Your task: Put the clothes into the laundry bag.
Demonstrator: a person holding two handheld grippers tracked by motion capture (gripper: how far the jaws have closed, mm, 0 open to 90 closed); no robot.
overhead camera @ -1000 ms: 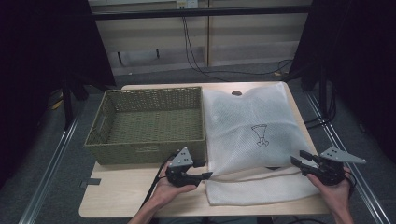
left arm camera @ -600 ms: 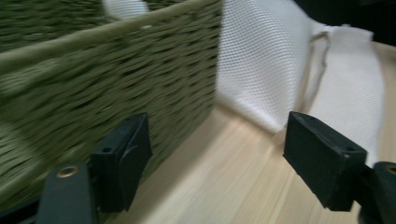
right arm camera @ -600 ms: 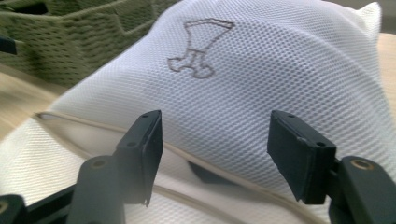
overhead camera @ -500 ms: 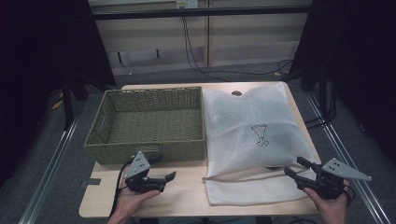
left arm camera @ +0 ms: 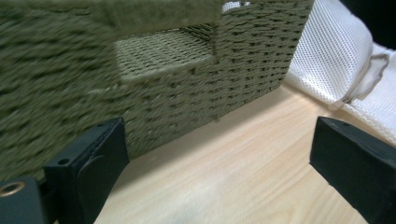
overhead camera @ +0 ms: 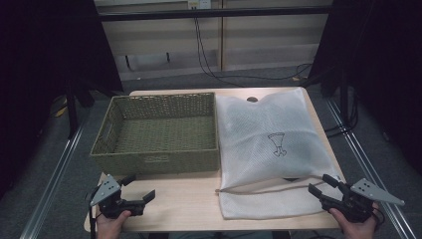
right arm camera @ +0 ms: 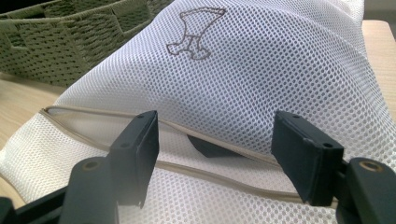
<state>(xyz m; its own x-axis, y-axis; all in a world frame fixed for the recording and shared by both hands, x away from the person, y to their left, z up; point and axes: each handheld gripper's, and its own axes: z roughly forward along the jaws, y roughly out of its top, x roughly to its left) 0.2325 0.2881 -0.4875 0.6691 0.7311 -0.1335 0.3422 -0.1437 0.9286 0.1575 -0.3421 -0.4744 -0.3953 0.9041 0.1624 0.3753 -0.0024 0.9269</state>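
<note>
From the high view, a pale wooden table (overhead camera: 189, 204) carries a rectangular olive wicker basket (overhead camera: 159, 134) on its left half and a white mesh laundry bag (overhead camera: 271, 149) flat on its right half, the two lying side by side and apparently touching along one edge. The bag's mouth faces the person, its tan drawstring (overhead camera: 268, 188) running across the near end, which probably suits a reach into the opening. The left gripper (overhead camera: 134, 191) sits low at the table's near left corner, jaws apart and empty, well apart from the bag; the right gripper (overhead camera: 323, 185) rests at the near right corner, jaws also spread, just beside the bag's opening. In the left gripper view, the basket wall (left arm camera: 196, 84) rises close ahead, tightly woven and coarse, with a handle slot cut in it, and smooth light wood grain lies between the parted jaws; the bag's netting (left arm camera: 336, 60) shows off to the right. In the right gripper view, the wide-open jaws frame the bag's fine, soft netting (right arm camera: 280, 60), an embroidered outline motif (right arm camera: 194, 35), and the drawstring (right arm camera: 205, 169) looping round a dark gap at the mouth, where something dark lies inside.
</note>
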